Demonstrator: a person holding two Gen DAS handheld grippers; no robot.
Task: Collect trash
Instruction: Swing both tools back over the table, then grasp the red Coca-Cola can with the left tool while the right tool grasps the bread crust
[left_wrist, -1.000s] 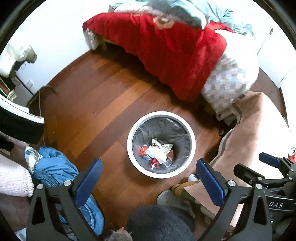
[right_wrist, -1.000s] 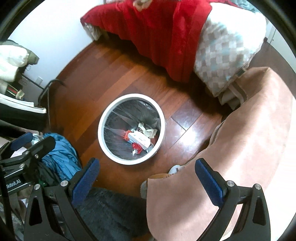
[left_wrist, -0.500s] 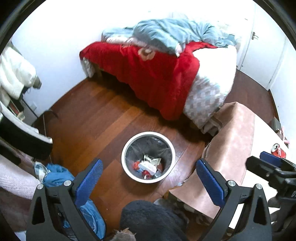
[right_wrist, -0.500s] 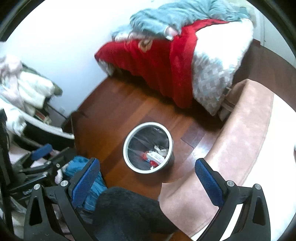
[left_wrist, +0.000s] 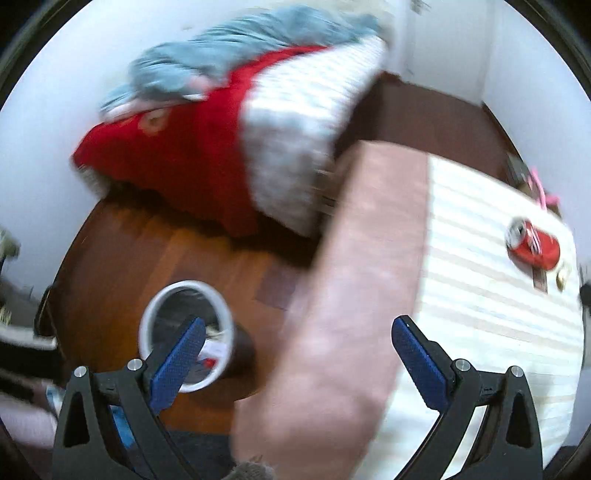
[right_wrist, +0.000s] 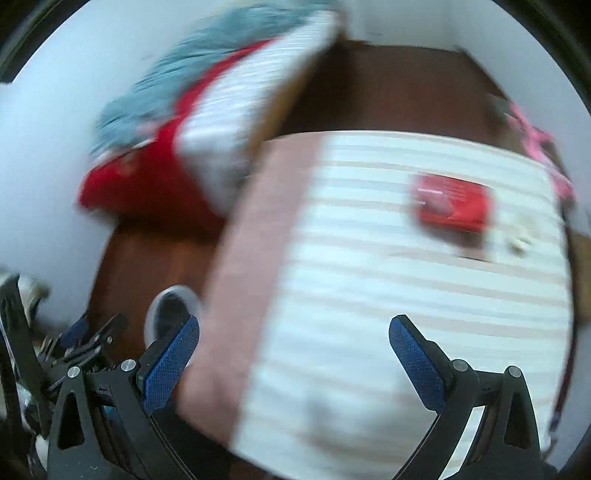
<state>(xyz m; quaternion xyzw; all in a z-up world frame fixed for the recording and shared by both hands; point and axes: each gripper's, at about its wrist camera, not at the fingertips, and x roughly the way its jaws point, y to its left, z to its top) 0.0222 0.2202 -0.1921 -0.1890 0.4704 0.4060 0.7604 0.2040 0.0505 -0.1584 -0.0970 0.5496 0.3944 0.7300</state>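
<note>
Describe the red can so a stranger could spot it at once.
Start at the white striped tabletop with the pink cloth draped over its edge. Near its far right end lies a red drink can on its side, silver top showing. It is the only red item there; a small pale scrap sits beside it.

Can (left_wrist: 533, 242) lies on its side on the surface (left_wrist: 480, 295), far right. Bin (left_wrist: 186, 332) on floor (left_wrist: 155, 251), left of surface. Bed (left_wrist: 229, 147) far left, behind bin.

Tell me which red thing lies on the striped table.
The red can, lying on its side on the striped tabletop near its far right corner. The other red thing, the blanket, is draped over the bed across the floor.
</note>
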